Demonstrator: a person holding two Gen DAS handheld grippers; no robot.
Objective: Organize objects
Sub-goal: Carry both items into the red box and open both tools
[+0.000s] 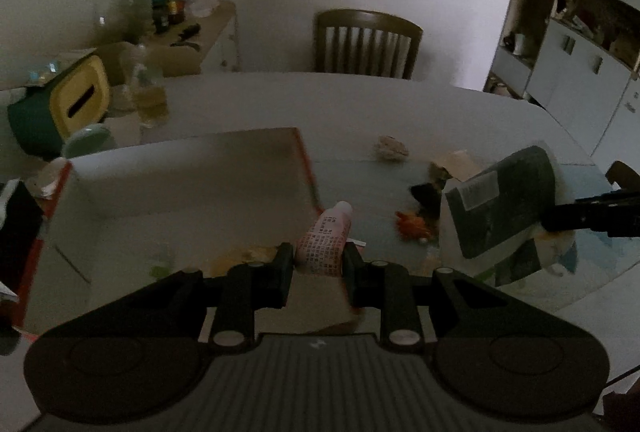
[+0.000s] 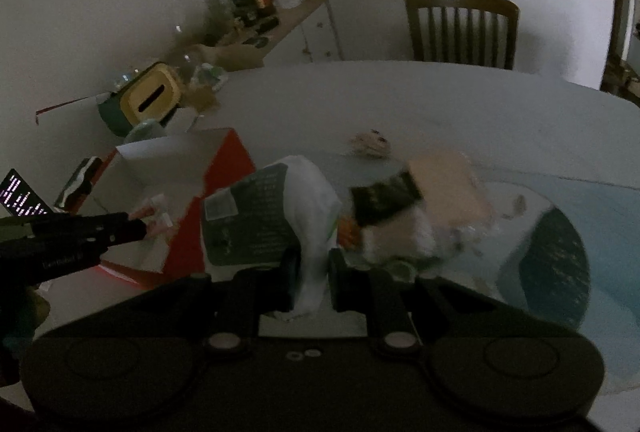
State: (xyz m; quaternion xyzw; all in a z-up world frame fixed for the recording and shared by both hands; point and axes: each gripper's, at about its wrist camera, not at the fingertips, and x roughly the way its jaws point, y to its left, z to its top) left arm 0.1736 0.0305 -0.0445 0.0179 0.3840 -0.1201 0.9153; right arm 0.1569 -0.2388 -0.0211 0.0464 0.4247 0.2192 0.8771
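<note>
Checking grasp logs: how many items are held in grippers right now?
2. The pink tube sits in the left gripper, beside the red-edged box; the dark-labelled bag is in the right gripper above the table.

**Dining corner of a lived-in home**

Plainly domestic, to judge by the furniture. Centred on a large pale dining table (image 1: 400, 103), rounded at its edge. Behind the table, against the bare white wall, a dark wooden slat-back chair (image 1: 366, 43). Left of the table and further back, a small side table (image 1: 208, 27) crowded with bottles and jars. On the table's left end, a green-and-yellow tissue box (image 1: 64, 103) beside glass jars. Right of the table, white built-in cabinets (image 1: 576, 79) with open shelves of household odds and ends. Scattered on the table's near side, crumpled wrappers and scraps.
</note>
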